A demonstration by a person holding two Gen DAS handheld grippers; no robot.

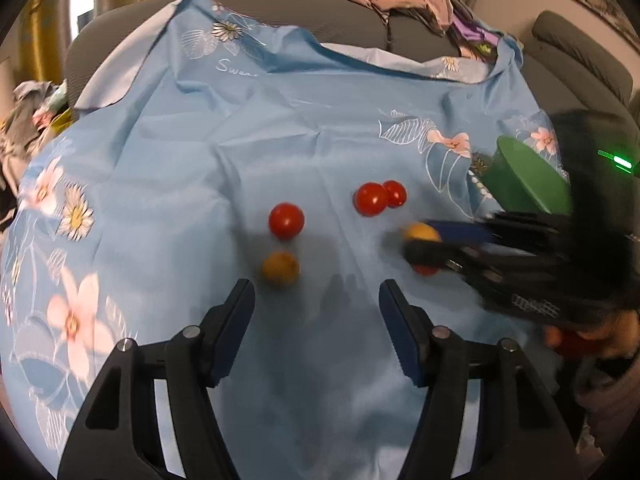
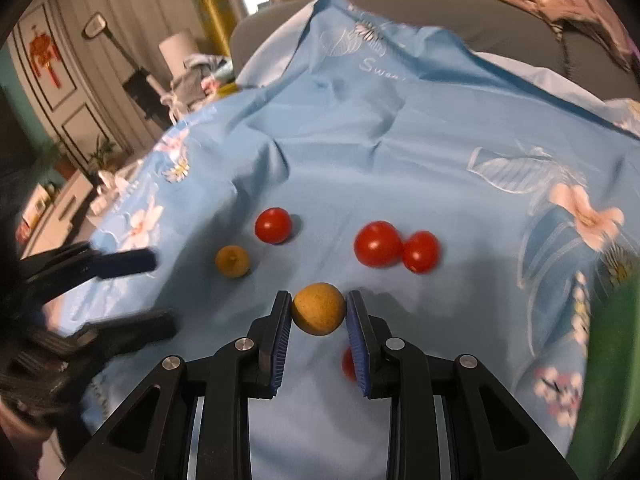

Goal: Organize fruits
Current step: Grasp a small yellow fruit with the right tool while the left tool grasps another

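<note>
We see the right tool (image 2: 318, 312) pinching a yellow fruit (image 2: 318, 309), both blue pads flat against its sides, just above the blue floral cloth (image 2: 360, 152). A small red fruit (image 2: 349, 362) lies on the cloth right below the pinched one, half hidden by the right-hand pad.

The left tool (image 1: 316, 300) stands spread with nothing between its pads. A second yellow fruit (image 1: 280, 267) lies just off its left fingertip, at 11 o'clock in the left wrist view. A red tomato (image 1: 286, 220) sits close beyond it at 12 o'clock.

A pair of red tomatoes (image 1: 379, 198), touching each other, lies at 1 o'clock from the left tool. Open cloth separates this pair from the single tomato.

A green bowl (image 1: 528, 180) appears tilted at 2 o'clock, near the cloth's right side; its base is hidden behind the right tool.

The cloth's far edge (image 1: 360, 56) drapes against a grey sofa back (image 1: 280, 4). Between that edge and the fruits the cloth is open and only creased. The two tools are near each other, with a strip of cloth between.
</note>
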